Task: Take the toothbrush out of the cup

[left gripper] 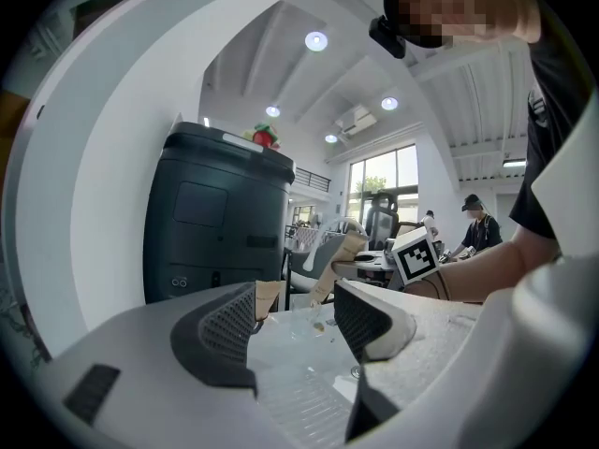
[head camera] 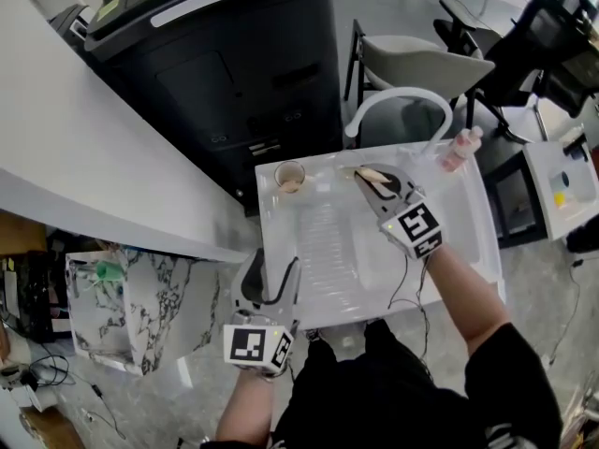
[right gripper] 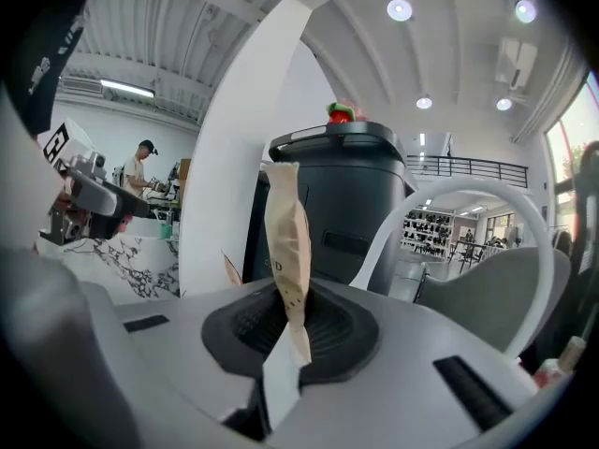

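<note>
A tan paper cup (head camera: 290,177) stands at the back left corner of the white sink (head camera: 473,241). To its right, above the basin, my right gripper (head camera: 372,181) is shut on a toothbrush in a tan paper wrapper (head camera: 373,174). In the right gripper view the wrapped toothbrush (right gripper: 288,251) rises upright from between the closed pads of the right gripper (right gripper: 290,324). My left gripper (head camera: 273,269) is open and holds nothing at the sink's front left edge. Through the left gripper (left gripper: 295,324) I see the cup (left gripper: 269,297) and the wrapped toothbrush (left gripper: 343,254) beyond.
A white arched faucet (head camera: 398,101) and a pink bottle (head camera: 460,150) stand at the sink's back. A black cabinet (head camera: 234,73) lies behind the sink, a marbled box (head camera: 140,307) to its left, and a chair (head camera: 421,64) farther back.
</note>
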`<act>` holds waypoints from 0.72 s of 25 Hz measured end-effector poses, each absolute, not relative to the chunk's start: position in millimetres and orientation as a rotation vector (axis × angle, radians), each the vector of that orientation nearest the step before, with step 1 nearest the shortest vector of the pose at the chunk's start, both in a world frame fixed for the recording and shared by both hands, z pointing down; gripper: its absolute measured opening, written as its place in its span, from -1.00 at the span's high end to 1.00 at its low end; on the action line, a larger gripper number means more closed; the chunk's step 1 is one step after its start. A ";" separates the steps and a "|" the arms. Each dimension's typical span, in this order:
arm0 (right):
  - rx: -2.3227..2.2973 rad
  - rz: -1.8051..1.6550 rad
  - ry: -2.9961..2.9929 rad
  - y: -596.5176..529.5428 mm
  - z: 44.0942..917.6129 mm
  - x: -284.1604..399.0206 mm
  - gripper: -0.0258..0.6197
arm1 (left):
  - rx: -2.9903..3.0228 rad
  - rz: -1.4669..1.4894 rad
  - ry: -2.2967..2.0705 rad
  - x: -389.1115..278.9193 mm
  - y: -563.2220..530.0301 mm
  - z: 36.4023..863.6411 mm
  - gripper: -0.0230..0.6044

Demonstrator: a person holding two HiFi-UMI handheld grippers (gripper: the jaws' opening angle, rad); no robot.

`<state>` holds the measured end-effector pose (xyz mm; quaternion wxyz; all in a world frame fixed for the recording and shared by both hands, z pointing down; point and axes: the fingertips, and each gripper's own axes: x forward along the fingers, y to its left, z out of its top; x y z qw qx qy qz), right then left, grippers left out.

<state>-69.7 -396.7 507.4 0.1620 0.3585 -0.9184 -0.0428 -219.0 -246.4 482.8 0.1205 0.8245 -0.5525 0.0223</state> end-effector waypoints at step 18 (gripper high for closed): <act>1.225 -0.041 -2.802 -310.3 394.9 -36.3 0.83 | 2.507 0.031 -1.560 -208.3 -239.1 453.4 0.14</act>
